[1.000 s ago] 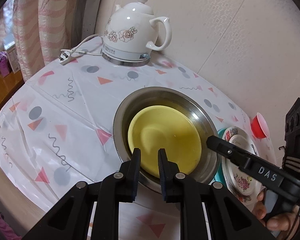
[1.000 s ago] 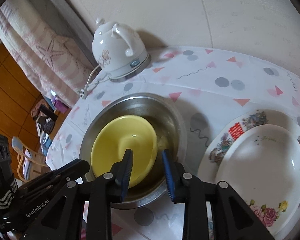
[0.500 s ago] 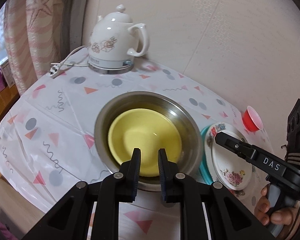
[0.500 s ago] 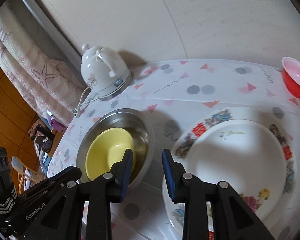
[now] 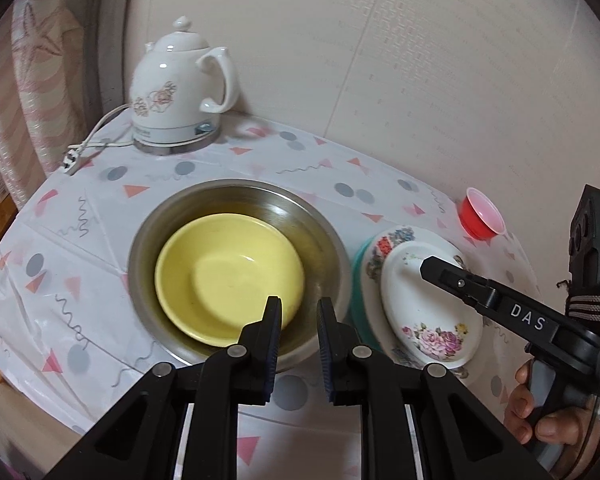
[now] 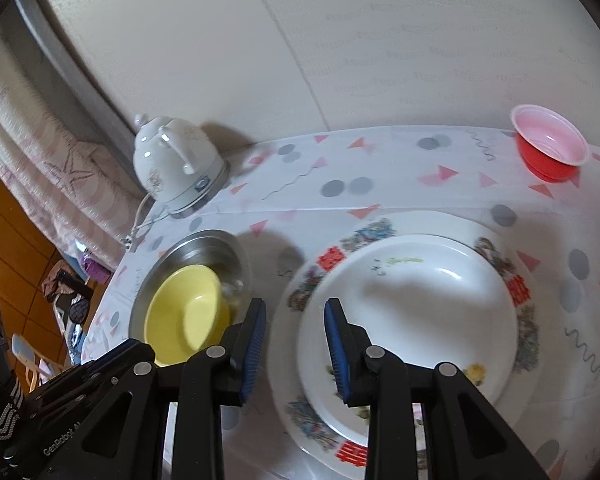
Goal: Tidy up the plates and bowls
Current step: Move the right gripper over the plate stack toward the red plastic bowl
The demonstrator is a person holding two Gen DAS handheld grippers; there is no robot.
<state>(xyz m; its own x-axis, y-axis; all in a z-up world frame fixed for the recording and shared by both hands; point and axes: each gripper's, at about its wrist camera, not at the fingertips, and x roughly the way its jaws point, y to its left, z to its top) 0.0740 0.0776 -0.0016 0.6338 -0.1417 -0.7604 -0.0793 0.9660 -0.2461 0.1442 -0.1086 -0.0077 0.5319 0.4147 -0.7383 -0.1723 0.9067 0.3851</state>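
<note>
A yellow bowl (image 5: pixel 228 276) sits inside a steel bowl (image 5: pixel 300 216), seen also in the right wrist view (image 6: pixel 184 312). To its right is a plate stack: a white floral plate (image 5: pixel 428 304) on a patterned plate (image 5: pixel 384 240) with a teal rim beneath. In the right wrist view the white plate (image 6: pixel 416 304) lies on the patterned plate (image 6: pixel 312 280). My left gripper (image 5: pixel 298 320) is open and empty above the steel bowl's near rim. My right gripper (image 6: pixel 296 328) is open and empty above the plates' left edge; it also shows in the left wrist view (image 5: pixel 452 276).
A white kettle (image 5: pixel 180 92) with cord and plug stands at the back left by the wall. A small red bowl (image 6: pixel 548 148) sits at the back right. The round table (image 5: pixel 60 248) has a patterned cloth. A curtain hangs at the left.
Both grippers have drawn back and up from the bowls. The right gripper has swung right, from over the steel bowl to over the plate stack. Both stayed open.
</note>
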